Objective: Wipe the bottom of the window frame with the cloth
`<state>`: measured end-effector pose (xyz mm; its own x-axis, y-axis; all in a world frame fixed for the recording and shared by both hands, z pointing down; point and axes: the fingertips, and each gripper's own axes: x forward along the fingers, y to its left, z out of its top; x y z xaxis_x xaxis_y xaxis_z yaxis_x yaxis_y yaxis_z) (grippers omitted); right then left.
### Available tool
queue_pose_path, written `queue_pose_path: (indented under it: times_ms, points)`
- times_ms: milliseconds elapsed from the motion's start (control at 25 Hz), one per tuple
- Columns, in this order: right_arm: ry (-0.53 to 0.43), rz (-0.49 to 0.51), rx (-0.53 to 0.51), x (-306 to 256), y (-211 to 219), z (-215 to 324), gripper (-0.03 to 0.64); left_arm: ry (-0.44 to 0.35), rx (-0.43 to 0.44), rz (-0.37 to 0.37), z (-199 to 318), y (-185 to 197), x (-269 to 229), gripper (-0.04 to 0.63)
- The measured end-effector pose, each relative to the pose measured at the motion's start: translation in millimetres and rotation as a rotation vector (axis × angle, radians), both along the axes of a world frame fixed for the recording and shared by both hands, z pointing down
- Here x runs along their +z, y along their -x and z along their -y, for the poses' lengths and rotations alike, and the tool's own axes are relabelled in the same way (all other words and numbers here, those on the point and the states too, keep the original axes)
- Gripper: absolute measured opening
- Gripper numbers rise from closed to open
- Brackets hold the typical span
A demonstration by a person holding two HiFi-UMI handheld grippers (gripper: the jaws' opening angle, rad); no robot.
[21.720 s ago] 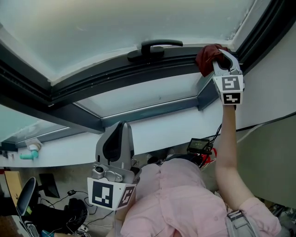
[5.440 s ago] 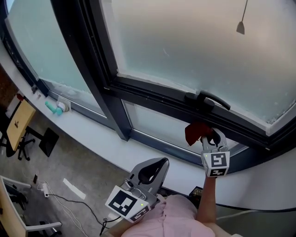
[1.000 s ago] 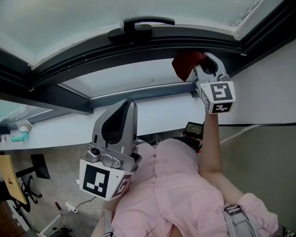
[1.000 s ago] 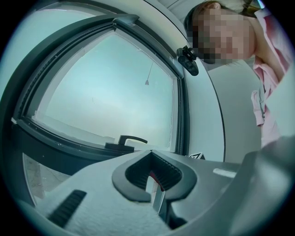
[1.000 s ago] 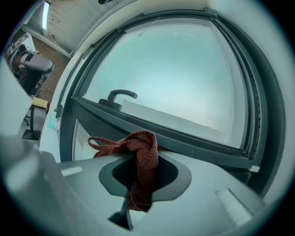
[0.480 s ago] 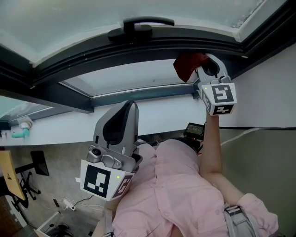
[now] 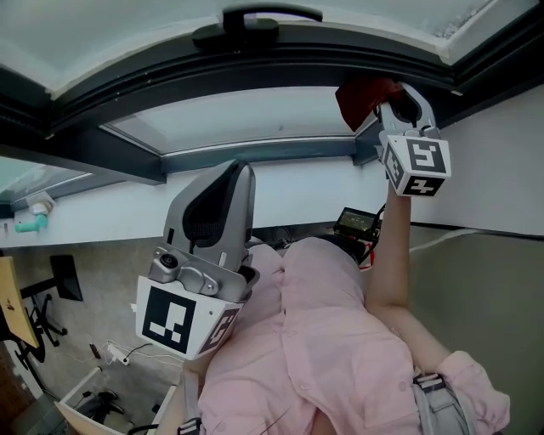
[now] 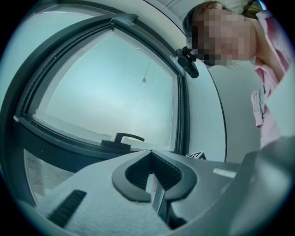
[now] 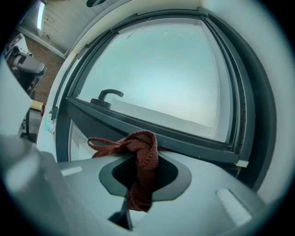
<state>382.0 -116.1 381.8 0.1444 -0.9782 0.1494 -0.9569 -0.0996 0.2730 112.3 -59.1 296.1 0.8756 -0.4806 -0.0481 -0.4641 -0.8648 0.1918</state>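
Frosted pale glass fills the top of the head view, bounded below by a dark grey metal window frame (image 7: 255, 81) with a black lever handle (image 7: 259, 19) mounted on its lower bar. Beneath the frame sits a second, narrower pane, then a white painted sill (image 7: 127, 225) running across the view; a small teal plastic object (image 7: 30, 223) rests on the sill at far left. A white wall (image 7: 501, 153) closes off the right side. My right gripper (image 7: 387, 100) is raised at arm's length to the right end of the lower frame bar, close to the corner where it meets the upright. Its jaws are closed onto a dark red knitted cloth (image 7: 361, 95). In the right gripper view the cloth is pinched between the jaws, a strip hanging back through the oval opening behind the tips and a bunched wad standing proud in front of them. The wad lies against the underside of the lower frame bar, to the right of the handle; exact contact I cannot confirm. My left gripper (image 7: 231, 177) is held low in front of my pink shirt (image 7: 323, 340), well apart from the window. Its jaws are together, tips touching, and nothing is between them. A small black device with cables (image 7: 357, 223) sits below the sill.
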Motion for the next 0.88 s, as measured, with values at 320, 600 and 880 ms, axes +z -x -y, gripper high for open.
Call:
queue_pose_path:
  times_ms: [320,600,880]
  points:
    - [-0.021,0.029,0.017,0,-14,-4,0.070,0.008,-0.012,0.001,-3,-7,3,-0.002]
    - [-0.032,0.025,0.013,1,-13,-6,0.071,0.033,-0.030,0.000,-7,-8,11,-0.002]
    - [-0.030,0.021,0.026,0,-15,-8,0.069,0.037,-0.038,-0.005,-9,-8,12,-0.002]
